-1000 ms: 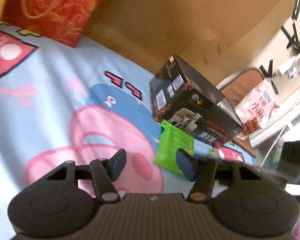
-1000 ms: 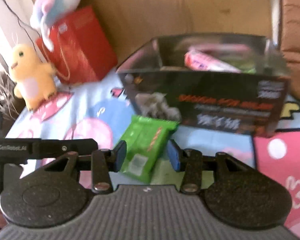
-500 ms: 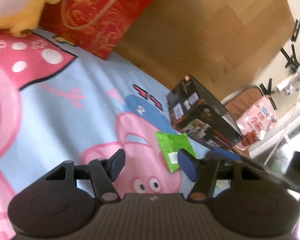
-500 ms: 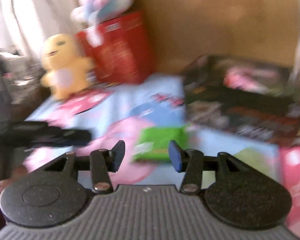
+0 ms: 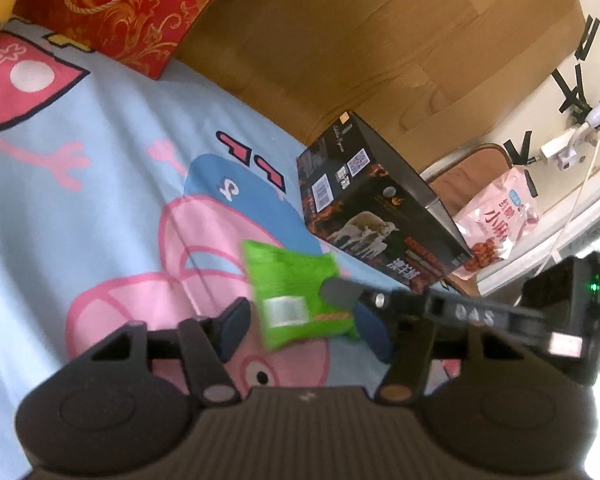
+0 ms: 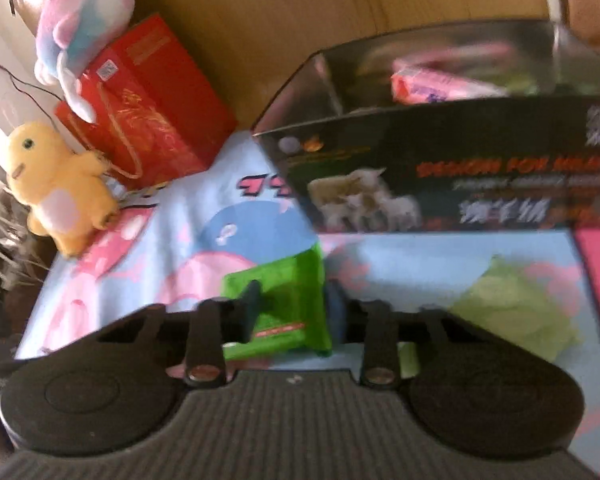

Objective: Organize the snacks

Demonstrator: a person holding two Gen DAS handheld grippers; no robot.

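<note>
Left gripper: jaws apart, their gap having just narrowed, with the green snack packet lying between the pads; contact cannot be confirmed. The right gripper enters from the right, its fingertip on the packet. Black box stands beyond on the cartoon-print blanket. Red gift bag at upper left, against the wooden panel.

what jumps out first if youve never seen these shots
The bright green snack packet stands out at once, pinched in the right claw, whose jaws have just closed on it above the pale blue cartoon-pig blanket. Just behind it stands the open black box with a pink packet inside. At the far left, a yellow plush toy leans by a red gift bag.
</note>
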